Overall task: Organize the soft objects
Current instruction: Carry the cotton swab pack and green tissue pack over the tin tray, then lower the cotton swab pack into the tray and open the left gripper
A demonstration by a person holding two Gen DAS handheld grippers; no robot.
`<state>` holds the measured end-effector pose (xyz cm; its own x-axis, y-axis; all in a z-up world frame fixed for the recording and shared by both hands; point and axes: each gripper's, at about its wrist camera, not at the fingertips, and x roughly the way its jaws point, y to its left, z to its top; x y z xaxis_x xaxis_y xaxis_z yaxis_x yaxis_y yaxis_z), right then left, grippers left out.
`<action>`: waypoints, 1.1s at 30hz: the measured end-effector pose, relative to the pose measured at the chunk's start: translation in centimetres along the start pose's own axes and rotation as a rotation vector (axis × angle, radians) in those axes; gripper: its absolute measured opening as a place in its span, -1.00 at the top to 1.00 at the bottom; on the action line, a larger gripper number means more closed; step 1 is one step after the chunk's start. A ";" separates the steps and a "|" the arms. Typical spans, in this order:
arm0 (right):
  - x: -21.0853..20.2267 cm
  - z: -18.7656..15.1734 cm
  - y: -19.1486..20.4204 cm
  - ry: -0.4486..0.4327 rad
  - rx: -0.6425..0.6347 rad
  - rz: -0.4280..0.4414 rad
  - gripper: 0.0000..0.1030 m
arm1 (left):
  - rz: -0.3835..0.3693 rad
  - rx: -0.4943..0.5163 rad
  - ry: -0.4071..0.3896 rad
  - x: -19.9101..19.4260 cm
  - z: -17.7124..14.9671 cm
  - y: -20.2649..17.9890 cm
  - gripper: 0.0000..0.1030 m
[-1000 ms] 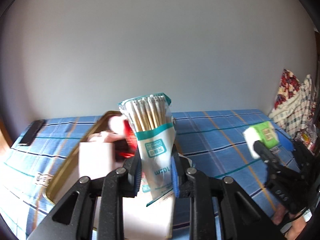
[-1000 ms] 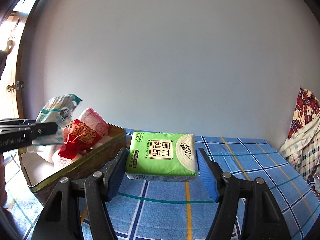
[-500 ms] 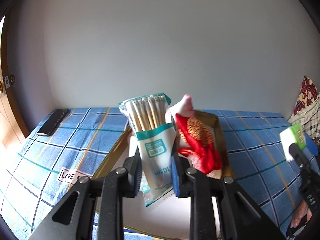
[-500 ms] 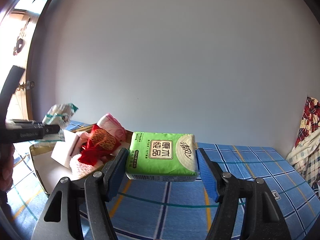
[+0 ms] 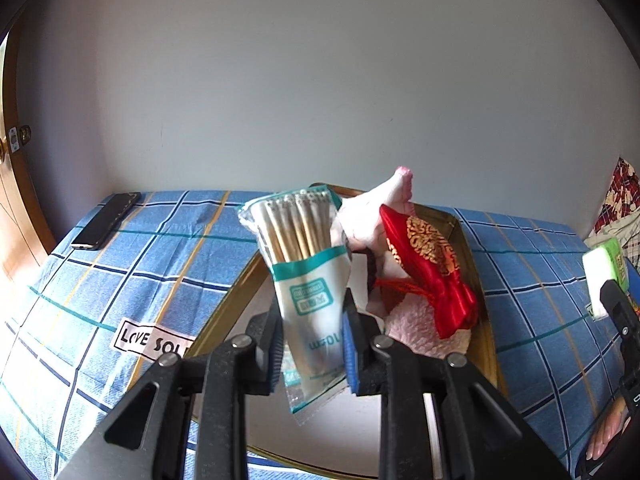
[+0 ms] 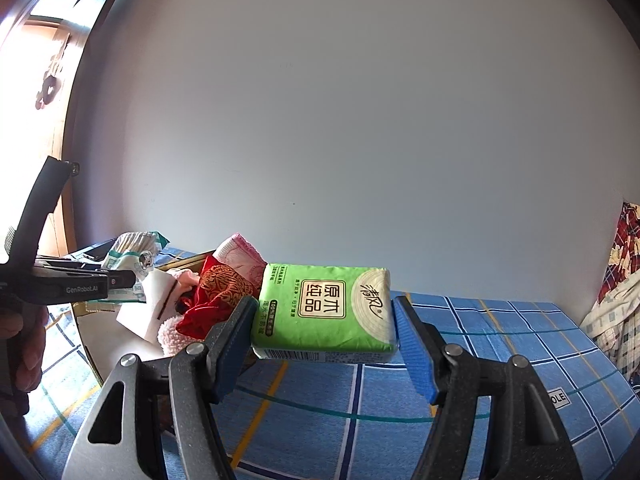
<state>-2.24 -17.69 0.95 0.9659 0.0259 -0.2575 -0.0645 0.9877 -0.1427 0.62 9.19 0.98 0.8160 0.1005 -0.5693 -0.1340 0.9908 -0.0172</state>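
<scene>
My left gripper [image 5: 310, 344] is shut on a clear and teal pack of cotton swabs [image 5: 304, 264], held upright above the gold tin tray [image 5: 474, 264]. The tray holds a red embroidered pouch [image 5: 432, 264], a pink towel [image 5: 416, 332] and white items. My right gripper [image 6: 324, 340] is shut on a green tissue pack [image 6: 324, 312], held above the blue checked cloth just right of the tray. The right gripper and its tissue pack [image 5: 604, 264] show at the right edge of the left wrist view. The left gripper with the swabs [image 6: 128, 264] shows at the left of the right wrist view.
A blue checked cloth [image 5: 132, 280] covers the surface. A dark phone [image 5: 106, 220] lies at its far left corner. A plain wall stands behind. Patterned fabric [image 6: 616, 272] is piled at the far right. A wooden door [image 5: 12, 208] is at the left.
The left wrist view has swung left and drawn back, so the tray's contents now lie to the right of the swab pack. The right gripper with the tissue pack has moved closer to the tray.
</scene>
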 end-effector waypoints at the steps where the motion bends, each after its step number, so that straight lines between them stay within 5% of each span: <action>1: -0.1 0.1 0.1 -0.001 -0.002 0.003 -0.35 | -0.001 -0.001 0.004 0.2 0.0 0.1 0.56; 15: -0.2 1.5 2.1 -0.015 -0.031 0.048 -0.35 | 0.007 -0.001 0.084 2.6 -0.4 0.9 0.56; 25: 0.5 3.0 3.9 -0.029 -0.044 0.086 -0.35 | -0.005 -0.004 0.070 2.1 -0.3 1.2 0.45; 29: 1.0 3.2 4.3 -0.029 -0.047 0.092 -0.35 | -0.017 -0.013 0.043 1.4 -0.2 1.3 0.17; 31: 1.0 3.2 4.3 -0.030 -0.050 0.093 -0.35 | -0.015 -0.022 0.015 0.8 -0.1 1.4 -0.23; 33: 1.0 3.3 4.3 -0.030 -0.053 0.094 -0.35 | -0.023 -0.027 -0.014 0.1 0.0 1.5 -0.28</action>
<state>-0.69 -12.87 3.20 0.9620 0.1232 -0.2439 -0.1675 0.9710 -0.1703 0.50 10.70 0.92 0.8270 0.0792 -0.5566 -0.1303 0.9901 -0.0527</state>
